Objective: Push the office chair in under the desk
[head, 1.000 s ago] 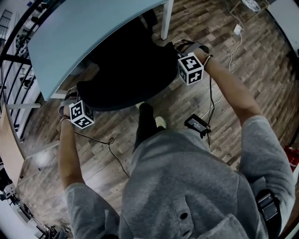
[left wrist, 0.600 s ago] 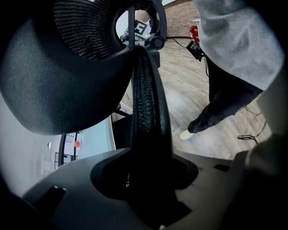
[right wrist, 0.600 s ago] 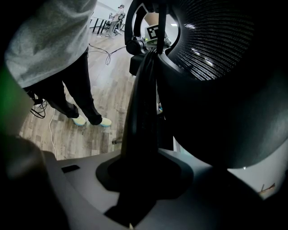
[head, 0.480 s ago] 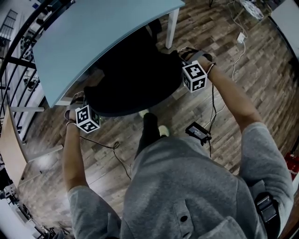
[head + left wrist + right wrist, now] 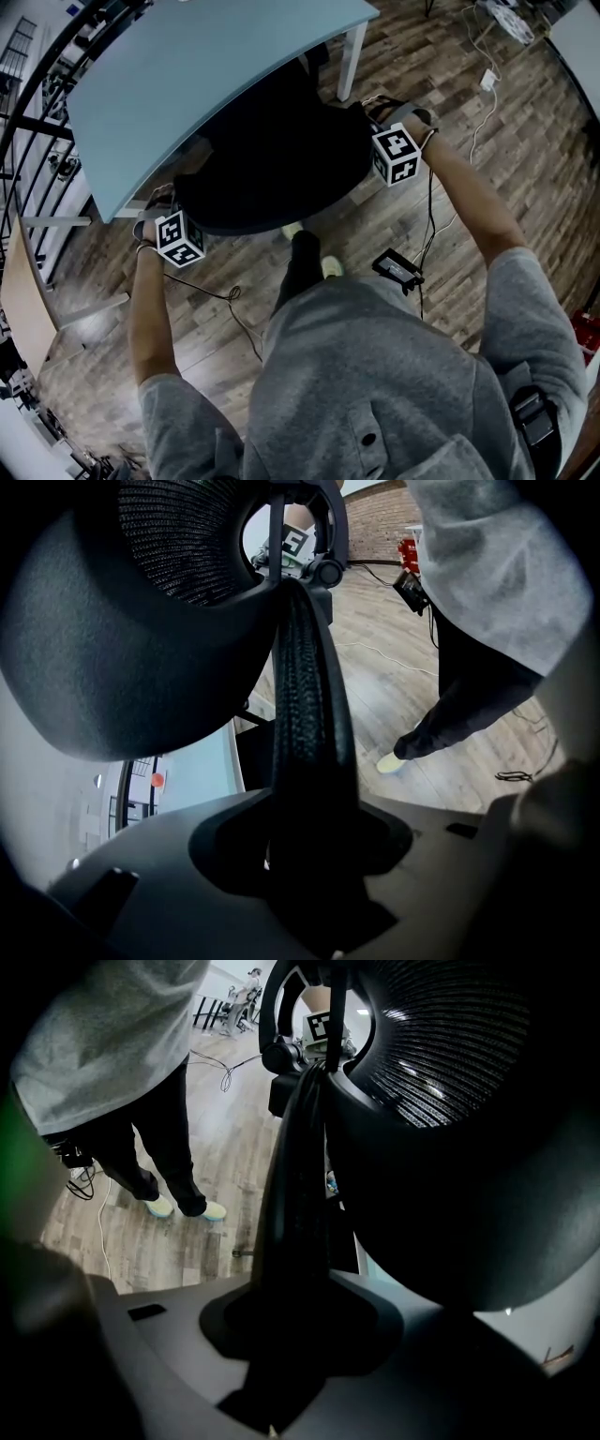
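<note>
The office chair is seen from above with its front part tucked beneath the pale blue desk, just beside the white desk leg. The rear of the chair, with the curved backrest, is seen outside the desk's edge, over the wooden floor.

The left claw is set at one end of the backrest and the right claw at the other. In the left gripper view the jaws are closed part-way onto the dark textured rim of the backrest, which is clamped between them. In the right gripper view the same rim is gripped likewise, the jaws stopped by its thickness and not brought fully together.

The task is judged to be well under way but not finished: the chair is held at both sides and partly housed, yet a good share of it is left showing. A further straight push is judged to be needed until the backrest is brought near the desk's edge, after which both grips are to be released.
</note>
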{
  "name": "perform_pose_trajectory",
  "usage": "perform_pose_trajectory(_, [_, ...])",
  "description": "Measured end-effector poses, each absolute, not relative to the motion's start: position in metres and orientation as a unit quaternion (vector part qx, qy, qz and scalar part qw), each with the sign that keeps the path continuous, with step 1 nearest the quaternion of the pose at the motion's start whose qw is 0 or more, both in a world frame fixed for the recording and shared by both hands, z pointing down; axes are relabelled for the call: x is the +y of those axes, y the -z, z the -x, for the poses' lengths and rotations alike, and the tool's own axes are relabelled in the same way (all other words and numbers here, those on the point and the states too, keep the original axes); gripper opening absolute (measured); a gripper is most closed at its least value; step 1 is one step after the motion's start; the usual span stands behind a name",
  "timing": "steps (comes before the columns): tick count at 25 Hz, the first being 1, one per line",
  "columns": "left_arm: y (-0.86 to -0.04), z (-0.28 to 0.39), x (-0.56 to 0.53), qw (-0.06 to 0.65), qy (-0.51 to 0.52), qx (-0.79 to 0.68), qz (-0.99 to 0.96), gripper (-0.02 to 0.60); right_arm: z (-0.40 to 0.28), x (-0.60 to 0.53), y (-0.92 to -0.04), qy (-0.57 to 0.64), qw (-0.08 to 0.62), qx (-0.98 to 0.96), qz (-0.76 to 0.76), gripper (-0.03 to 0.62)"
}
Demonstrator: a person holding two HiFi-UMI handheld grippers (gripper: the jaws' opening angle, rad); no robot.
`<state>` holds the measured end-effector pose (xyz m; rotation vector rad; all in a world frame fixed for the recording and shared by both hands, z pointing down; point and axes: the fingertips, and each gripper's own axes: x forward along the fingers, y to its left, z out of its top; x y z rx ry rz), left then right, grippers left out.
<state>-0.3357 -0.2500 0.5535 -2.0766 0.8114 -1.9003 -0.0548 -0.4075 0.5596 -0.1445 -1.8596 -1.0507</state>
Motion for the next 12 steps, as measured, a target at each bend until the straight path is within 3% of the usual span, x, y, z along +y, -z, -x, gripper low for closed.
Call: perform_pose_trajectory(12, [-0.557, 0.358, -0.292, 0.106, 0.648, 0.281, 0.7, 0.193, 0.078, -0.455, -0.563, 0.434, 0.477, -0.762, 0.06, 0.123])
